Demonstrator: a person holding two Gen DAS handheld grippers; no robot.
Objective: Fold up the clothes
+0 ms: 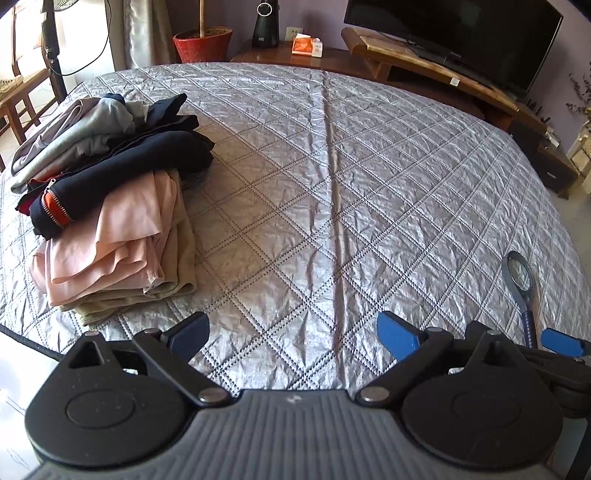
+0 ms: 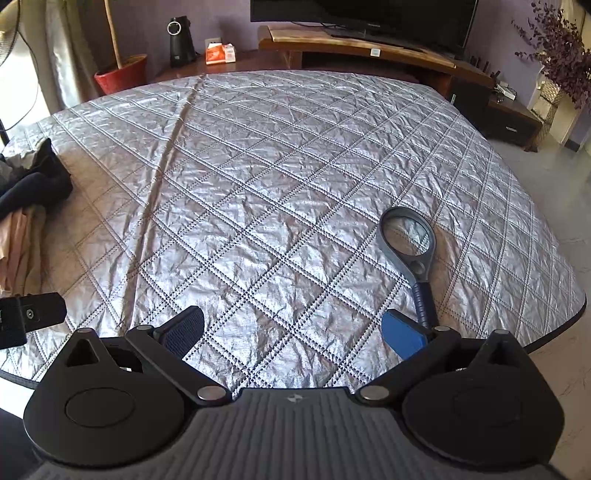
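Observation:
A pile of clothes lies on the left part of the silver quilted bed cover. Folded pink and beige pieces sit at its front, a dark navy garment with an orange zipper across the middle, grey ones behind. My left gripper hovers open over the cover's near edge, right of the pile, nothing between its fingers. My right gripper is also open and empty over the near edge. The pile's edge shows at far left in the right wrist view.
A magnifying glass lies on the cover just beyond my right gripper's blue finger. Behind the bed stand a wooden TV bench with a television, a red plant pot, a black speaker and a tissue box.

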